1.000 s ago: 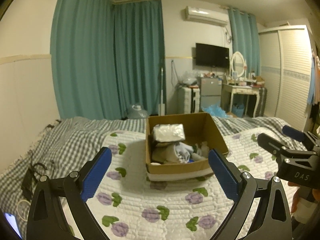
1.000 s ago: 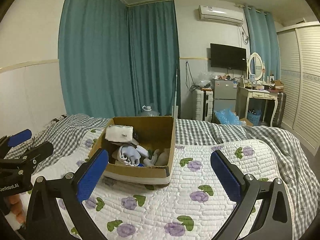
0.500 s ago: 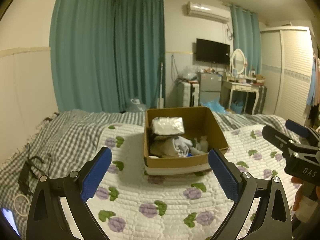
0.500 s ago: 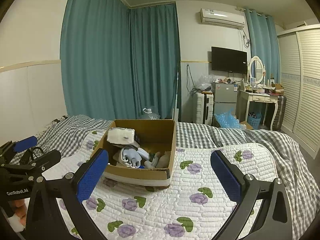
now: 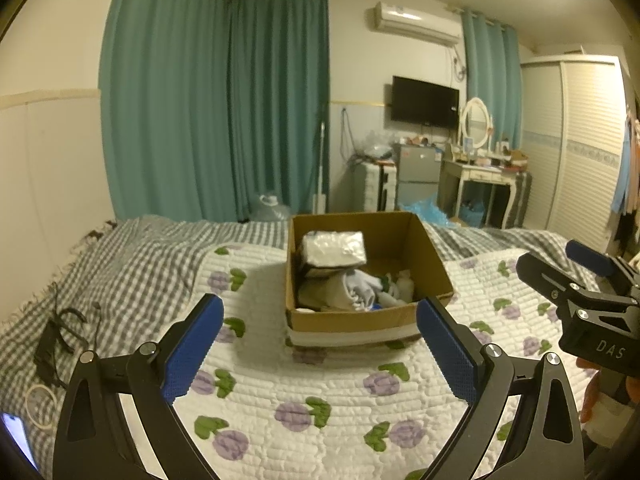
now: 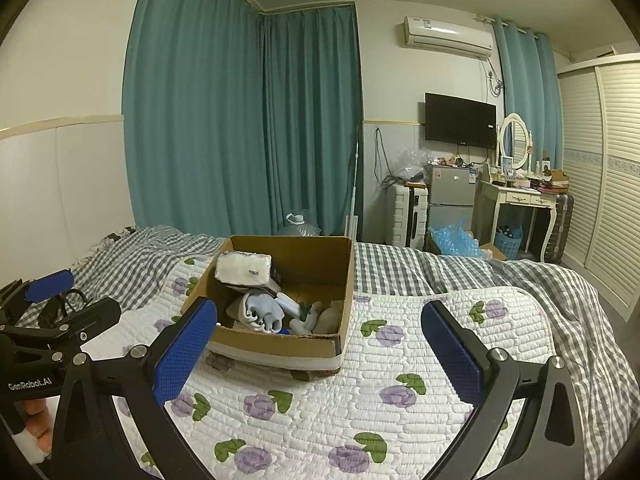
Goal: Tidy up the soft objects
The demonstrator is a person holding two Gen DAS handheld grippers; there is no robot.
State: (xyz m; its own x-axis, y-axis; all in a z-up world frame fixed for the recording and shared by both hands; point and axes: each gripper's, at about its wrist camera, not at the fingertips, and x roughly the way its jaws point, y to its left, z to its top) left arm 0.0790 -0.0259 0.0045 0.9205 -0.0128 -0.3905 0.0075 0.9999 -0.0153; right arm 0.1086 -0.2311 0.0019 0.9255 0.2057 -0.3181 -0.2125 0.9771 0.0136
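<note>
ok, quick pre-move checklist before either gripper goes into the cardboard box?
1. Left gripper open, empty: ok.
2. Right gripper open, empty: ok.
3. Cardboard box upright on the quilt, top open: ok.
4. White packet on top of the pile, reachable: ok.
5. Rolled socks separable from neighbours: cannot tell.
6. Grippers apart from each other: ok.
</note>
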